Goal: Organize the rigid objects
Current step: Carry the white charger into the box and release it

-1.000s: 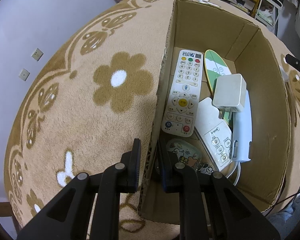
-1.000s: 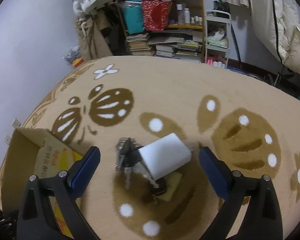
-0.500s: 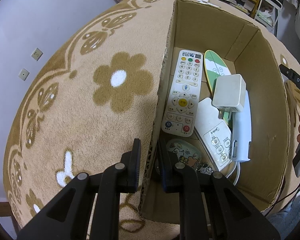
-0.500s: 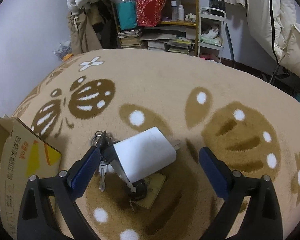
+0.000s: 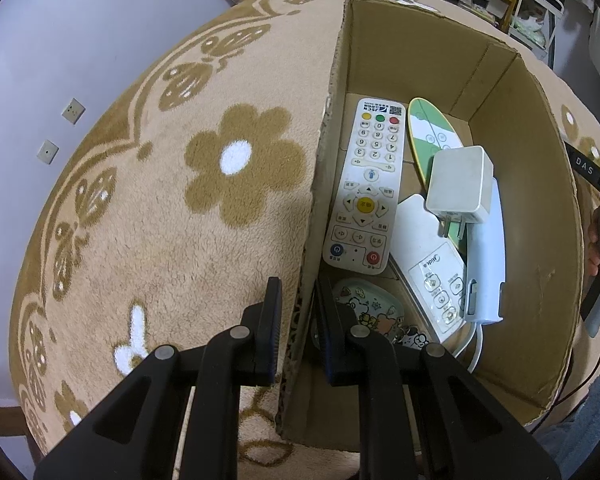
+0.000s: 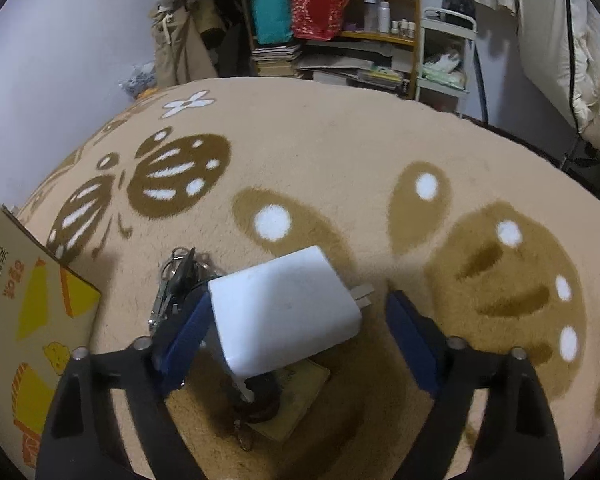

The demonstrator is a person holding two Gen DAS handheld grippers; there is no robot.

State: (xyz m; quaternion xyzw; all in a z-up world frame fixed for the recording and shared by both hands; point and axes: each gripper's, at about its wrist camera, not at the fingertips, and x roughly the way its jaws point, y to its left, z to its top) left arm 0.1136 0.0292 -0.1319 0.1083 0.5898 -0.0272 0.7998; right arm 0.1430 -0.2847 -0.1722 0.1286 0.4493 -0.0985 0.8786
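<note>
Jaws of the left gripper (image 5: pixel 296 330) stand nearly closed, straddling the left wall of the open brown cardboard box (image 5: pixel 540 184), one finger outside and one inside; whether the pads press the cardboard I cannot tell. Jaws of the right gripper (image 6: pixel 296 334) are spread wide around the white square power adapter (image 6: pixel 286 310); the left blue pad (image 6: pixel 184 332) lies just beside the adapter's edge, contact uncertain, while the right pad stands apart from it near the two metal prongs at 3 o'clock.

Inside the box, in the left wrist view, a long white remote control with coloured buttons (image 5: pixel 366 192) lies along the left wall. At 3 o'clock of it sit a green-and-white oval remote (image 5: pixel 430 132), a second white cube charger (image 5: pixel 460 184) lying over that remote, a white air-conditioner remote (image 5: pixel 432 268) and a pale blue elongated device with a white cord (image 5: pixel 486 264). A cartoon-printed oval dish (image 5: pixel 370 304) rests at 6 o'clock of the long remote, just beside the inner finger.

On the beige floral carpet (image 6: pixel 340 152), the adapter rests over a dark round item and a tan flat card (image 6: pixel 300 396). A bunch of metal keys (image 6: pixel 176 276) lies at 9 o'clock of the adapter, just beside it. The box's printed outer wall shows at 9 o'clock in the right wrist view.
</note>
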